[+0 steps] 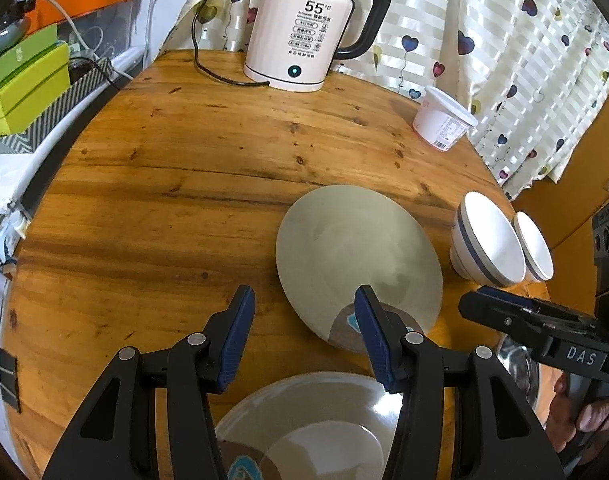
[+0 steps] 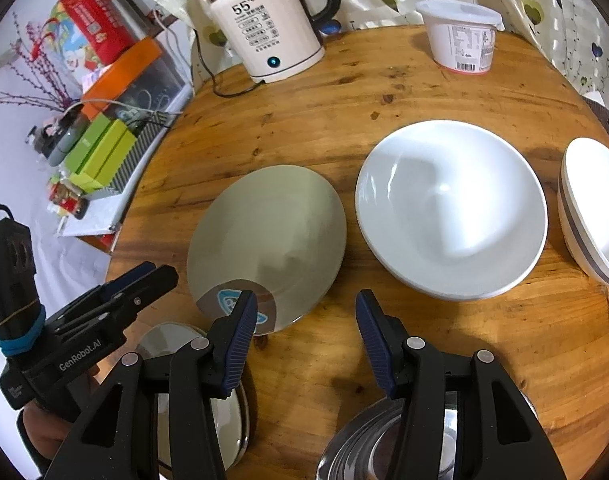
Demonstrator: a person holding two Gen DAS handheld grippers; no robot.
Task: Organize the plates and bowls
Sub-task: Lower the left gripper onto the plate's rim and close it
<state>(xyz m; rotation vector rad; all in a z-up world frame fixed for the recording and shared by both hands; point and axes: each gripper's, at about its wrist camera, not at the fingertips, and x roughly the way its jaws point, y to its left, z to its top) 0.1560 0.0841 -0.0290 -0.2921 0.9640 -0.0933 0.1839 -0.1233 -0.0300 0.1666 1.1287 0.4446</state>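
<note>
Only the right wrist view shows the large white bowl (image 2: 452, 208), ahead and right of the right gripper (image 2: 306, 320). Two grey plates (image 1: 358, 256) lie by the left gripper (image 1: 302, 320): one ahead, one beneath. Two striped bowls (image 1: 484, 240) sit far right. Both jaws spread, empty, tilted down toward the surface (image 1: 164, 184).

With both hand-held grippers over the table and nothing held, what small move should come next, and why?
Probably lower the left hand-held gripper onto the rim of the near metal plate just below it. Its jaws stand open and empty, and that plate lies closest. The second metal plate lies flat beyond it, a likely place to stack. The right hand-held gripper is also open, over a steel bowl.
</note>
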